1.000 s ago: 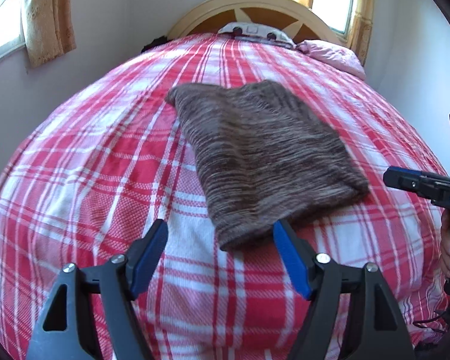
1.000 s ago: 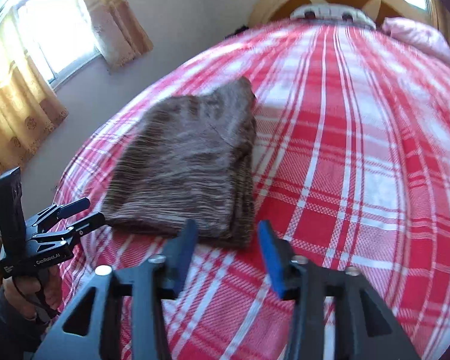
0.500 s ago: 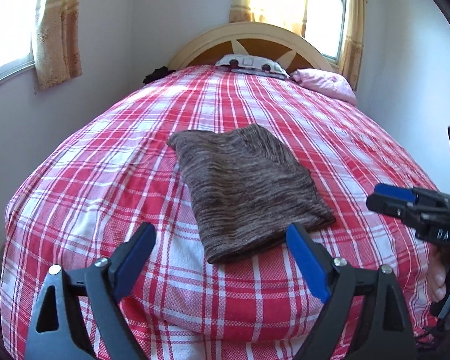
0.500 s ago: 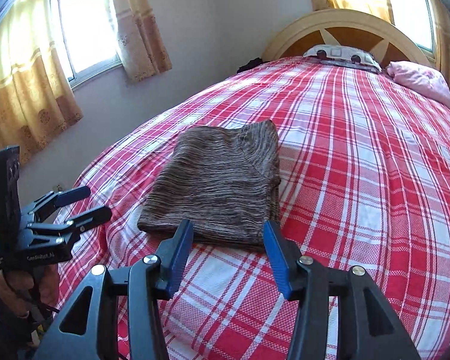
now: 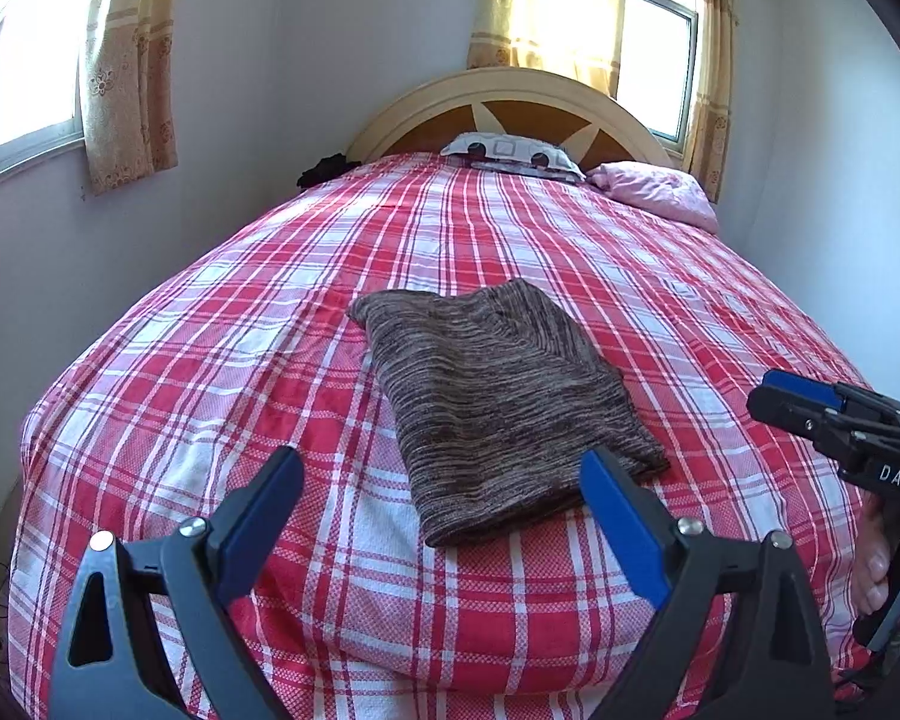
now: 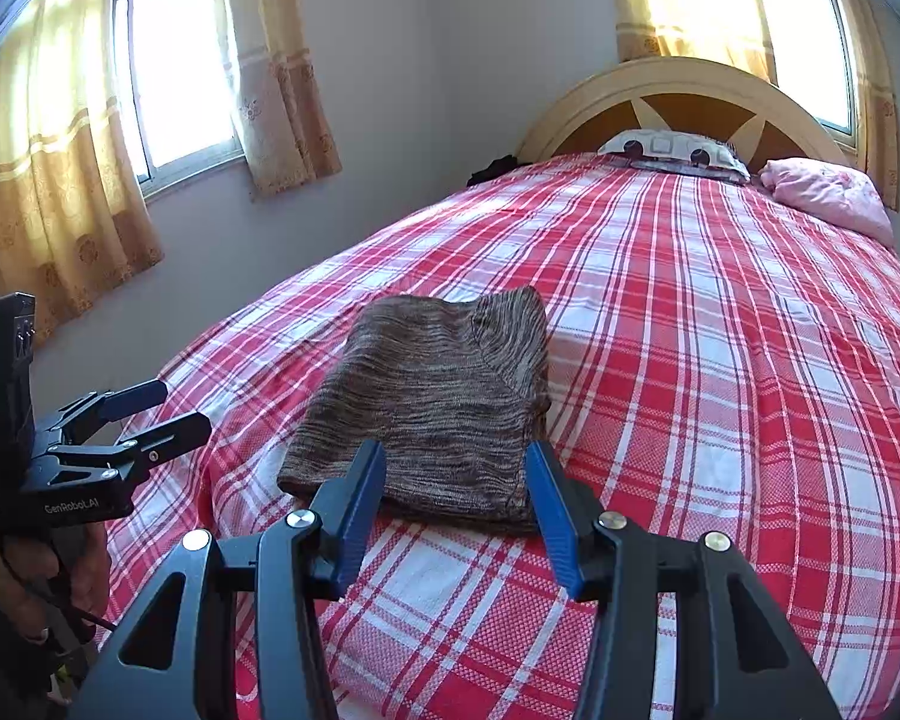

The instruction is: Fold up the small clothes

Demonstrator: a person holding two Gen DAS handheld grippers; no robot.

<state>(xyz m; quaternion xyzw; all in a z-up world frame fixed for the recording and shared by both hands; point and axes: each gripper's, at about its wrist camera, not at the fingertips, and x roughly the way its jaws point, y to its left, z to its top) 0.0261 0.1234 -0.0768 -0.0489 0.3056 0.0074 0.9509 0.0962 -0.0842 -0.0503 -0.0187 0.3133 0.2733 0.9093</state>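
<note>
- Bed [image 5: 270,372]: one, under a red plaid cover, spread out beyond both sets of fingers. Its soft surface could let the garment shift or wrinkle if anything drags across it.
- Pillows: two at the headboard, far beyond the fingers, one patterned [image 5: 510,153], one pink [image 5: 654,189]; no likely trouble there.
- Garment [image 5: 498,402]: one brown knit piece, folded flat on the bed, just past the fingertips of both grippers and touching neither. Judged from its neat shape, the fold looks done; a careless pass could catch the near hem and undo it.
- Left gripper [image 5: 441,516]: one, its fingers released and spread wide with nothing between them; they have just been opening. Dipping low, the wide fingers could snag the knit.
- Right gripper [image 6: 456,504]: one, fingers about half apart, grasping nothing, same snag risk.
</note>
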